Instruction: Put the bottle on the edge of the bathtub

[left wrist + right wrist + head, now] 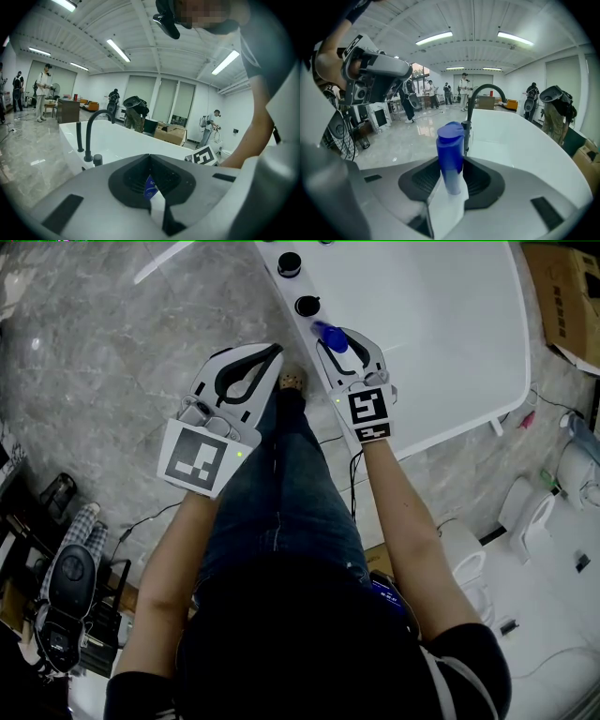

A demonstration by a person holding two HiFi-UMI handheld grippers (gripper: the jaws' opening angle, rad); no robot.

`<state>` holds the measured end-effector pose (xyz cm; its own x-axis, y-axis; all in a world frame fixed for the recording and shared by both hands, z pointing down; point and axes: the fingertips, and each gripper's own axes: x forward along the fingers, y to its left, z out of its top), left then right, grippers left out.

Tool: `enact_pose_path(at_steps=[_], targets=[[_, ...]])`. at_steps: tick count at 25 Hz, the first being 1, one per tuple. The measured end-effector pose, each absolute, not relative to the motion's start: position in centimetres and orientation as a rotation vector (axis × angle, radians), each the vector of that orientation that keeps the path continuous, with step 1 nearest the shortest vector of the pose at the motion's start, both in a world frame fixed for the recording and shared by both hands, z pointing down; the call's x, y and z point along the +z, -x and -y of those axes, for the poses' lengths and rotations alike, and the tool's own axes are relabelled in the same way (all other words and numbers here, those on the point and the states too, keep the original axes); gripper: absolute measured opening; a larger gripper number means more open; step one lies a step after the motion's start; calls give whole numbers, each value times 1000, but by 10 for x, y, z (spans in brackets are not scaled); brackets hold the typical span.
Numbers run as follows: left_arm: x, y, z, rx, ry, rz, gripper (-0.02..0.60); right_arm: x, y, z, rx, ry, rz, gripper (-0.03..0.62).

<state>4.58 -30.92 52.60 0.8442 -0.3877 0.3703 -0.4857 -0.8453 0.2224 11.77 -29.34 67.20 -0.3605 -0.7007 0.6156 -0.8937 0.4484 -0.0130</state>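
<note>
We look down on a glossy grey marble-patterned floor (pixel 84 343). Overhead runs a white ribbed ceiling (pixel 473 18) with long fluorescent strip lights (pixel 433 38). Tall pale-blinded windows (pixel 164 101) line the far wall, near a brown cardboard box (pixel 171 133).

1. My left gripper (pixel 277 352): jaws together, nothing between them, tips pointing forward.
2. My right gripper (pixel 341 339): jaws clamped on the blue bottle (pixel 329 335).
3. My left forearm (pixel 173 568) and right forearm (pixel 412 521): bare, stretched forward, grippers side by side but apart.
</note>
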Motion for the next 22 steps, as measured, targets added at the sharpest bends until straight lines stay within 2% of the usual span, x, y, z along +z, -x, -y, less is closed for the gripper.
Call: enact_pose_path(at_steps=[5,8,17,19,22], targets=[[524,-48,302,458,-2723,655,23,674,-120,289,521,-1282,2175,164],[517,-49,296,456,-2740,644,23,665,-124,283,515,-1277,2174,199],[462,-55,260,491,-2783,642,23,559,-141,229,463,-1409,2214,199],[449,-50,267,466,-2793,655,23,533,-143,232,464,-1479,2200,102],[431,-42,289,393,-2844,675,23,501,-150,249,472,-1626,2166,45]])
